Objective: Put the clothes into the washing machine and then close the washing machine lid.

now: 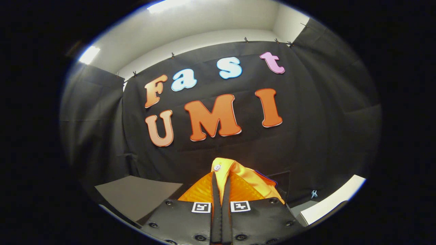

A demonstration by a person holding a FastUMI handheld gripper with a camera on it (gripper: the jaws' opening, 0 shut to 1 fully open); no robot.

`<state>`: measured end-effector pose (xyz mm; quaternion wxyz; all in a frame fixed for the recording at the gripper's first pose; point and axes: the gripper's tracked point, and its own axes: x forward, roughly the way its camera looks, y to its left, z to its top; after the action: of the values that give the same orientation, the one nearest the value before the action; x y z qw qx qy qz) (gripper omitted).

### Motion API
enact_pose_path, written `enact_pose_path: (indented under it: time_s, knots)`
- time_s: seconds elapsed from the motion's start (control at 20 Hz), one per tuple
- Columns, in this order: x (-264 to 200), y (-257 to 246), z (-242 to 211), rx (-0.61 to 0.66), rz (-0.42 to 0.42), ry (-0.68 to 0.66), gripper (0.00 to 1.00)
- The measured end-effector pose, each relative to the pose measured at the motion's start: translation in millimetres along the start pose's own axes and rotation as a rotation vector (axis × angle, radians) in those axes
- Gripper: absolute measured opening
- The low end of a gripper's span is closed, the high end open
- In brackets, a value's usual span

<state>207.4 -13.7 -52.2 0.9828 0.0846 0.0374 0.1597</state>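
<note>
Orange cloth (pixel 235 177) is pinched tight between both fingers of the hand-held gripper (pixel 221 185), lifted before the booth's wall.

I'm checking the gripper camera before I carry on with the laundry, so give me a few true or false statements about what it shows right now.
1. The gripper is shut on an orange garment. True.
2. The garment has a small pale button near its top fold. True.
3. The garment lies flat on a table, well ahead of the fingers. False: it is pinched between the fingers and held up in front of the booth's black cloth wall.
4. The fingers stand wide apart. False: they are close together with only a thin strip of fabric between them.
5. The garment is blue all over. False: it is orange, with a thin dark edge at one side.
</note>
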Motion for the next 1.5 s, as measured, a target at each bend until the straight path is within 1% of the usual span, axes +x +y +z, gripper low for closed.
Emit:
enact_pose_path:
  time_s: [0.15, 0.25, 0.3, 0.4, 0.5, 0.65, 0.8, 0.9, 1.1, 1.25, 1.3, 1.4, 1.5]
  knots:
    - [11.0, -33.5, -36.6, 0.02, -0.041, 0.059, 0.07]
    - [22.8, -53.6, -77.6, -0.011, -0.068, 0.149, 0.07]
    - [28.8, -61.9, -96.3, -0.003, -0.081, 0.195, 0.08]
    - [39.0, -66.0, -124.1, 0.035, -0.081, 0.238, 0.08]
    - [45.5, -73.5, -152.6, 0.043, -0.092, 0.289, 0.07]
    - [60.2, -66.7, -187.5, 0.066, -0.075, 0.363, 0.08]
    - [67.6, -56.8, -229.4, 0.108, -0.08, 0.459, 0.08]
    - [64.5, -56.9, -257.6, 0.107, -0.103, 0.56, 0.08]
    - [67.1, -58.5, -282.8, 0.101, -0.097, 0.603, 0.08]
    - [86.7, -59.7, -288.5, 0.073, -0.093, 0.549, 0.08]
    - [88.2, -58.5, -286.8, 0.09, -0.091, 0.538, 0.08]
    - [89.7, -57.5, -296.3, 0.102, -0.107, 0.546, 0.08]
    - [87.8, -56.0, -307.3, 0.08, -0.118, 0.569, 0.08]
